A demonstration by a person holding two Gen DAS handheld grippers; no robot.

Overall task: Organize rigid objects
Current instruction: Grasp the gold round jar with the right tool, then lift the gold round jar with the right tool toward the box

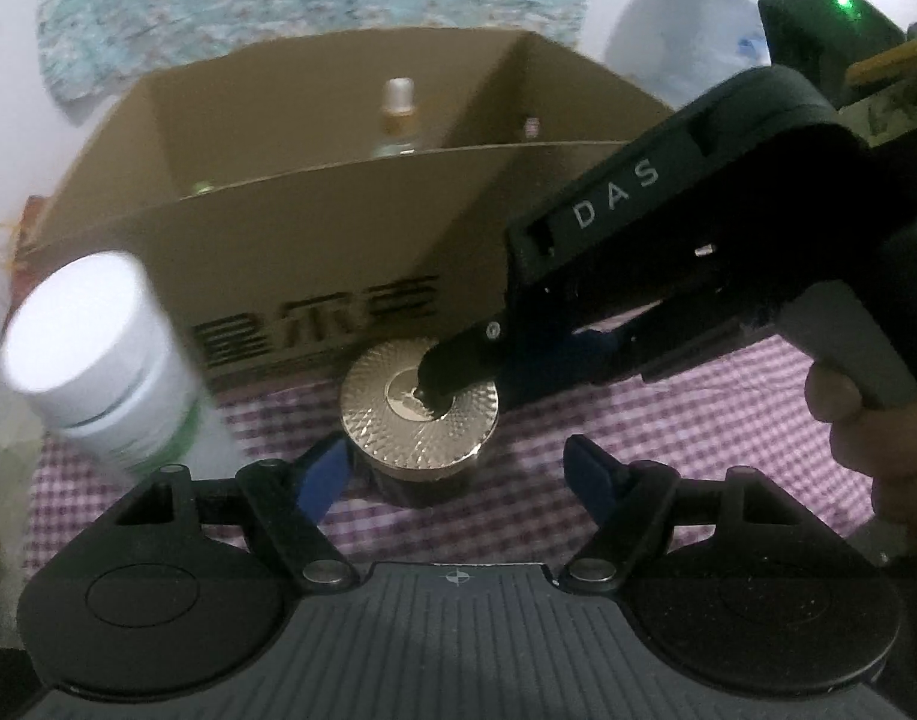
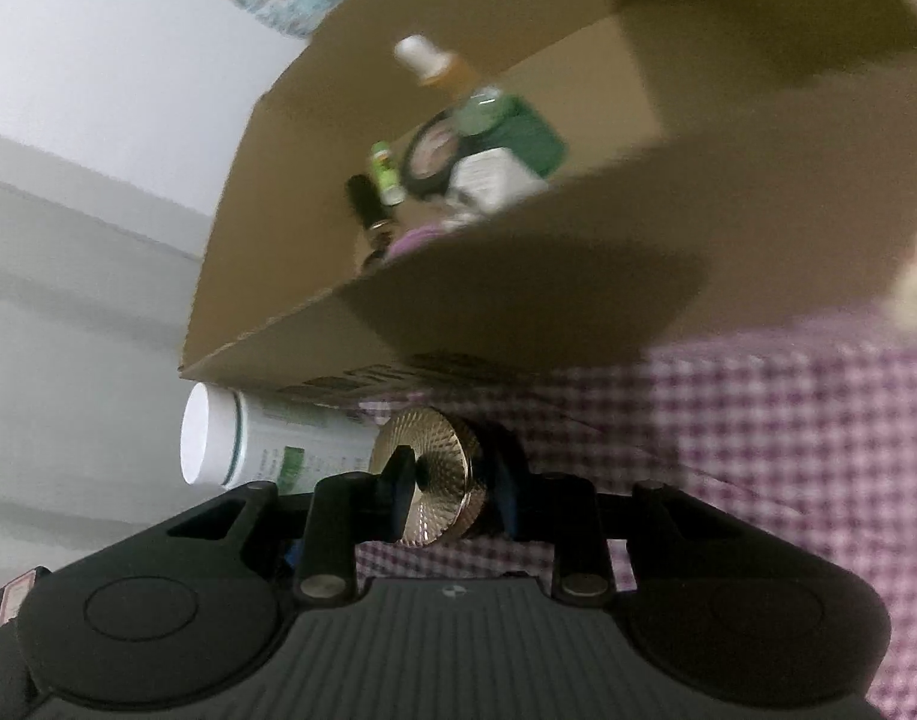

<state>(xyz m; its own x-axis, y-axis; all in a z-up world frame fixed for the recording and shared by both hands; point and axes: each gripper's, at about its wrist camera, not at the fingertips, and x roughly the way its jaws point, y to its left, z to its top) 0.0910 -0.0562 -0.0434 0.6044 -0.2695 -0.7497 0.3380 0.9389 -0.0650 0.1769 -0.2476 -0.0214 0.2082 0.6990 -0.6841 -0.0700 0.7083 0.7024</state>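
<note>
Right gripper reads "DAS"; cardboard box print blurred.

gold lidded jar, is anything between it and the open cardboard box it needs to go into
Only the box's own near wall stands between them: the gold lidded jar sits on the checked cloth right in front of it. The right gripper is shut on the jar, so it must be lifted over that wall. The white bottle lies off to the side.

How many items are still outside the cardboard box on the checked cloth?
2. A dark jar with a faceted gold lid, pinched top to bottom by the right gripper, and a white-capped plastic bottle beside the brown cardboard box. More may lie out of view.
</note>
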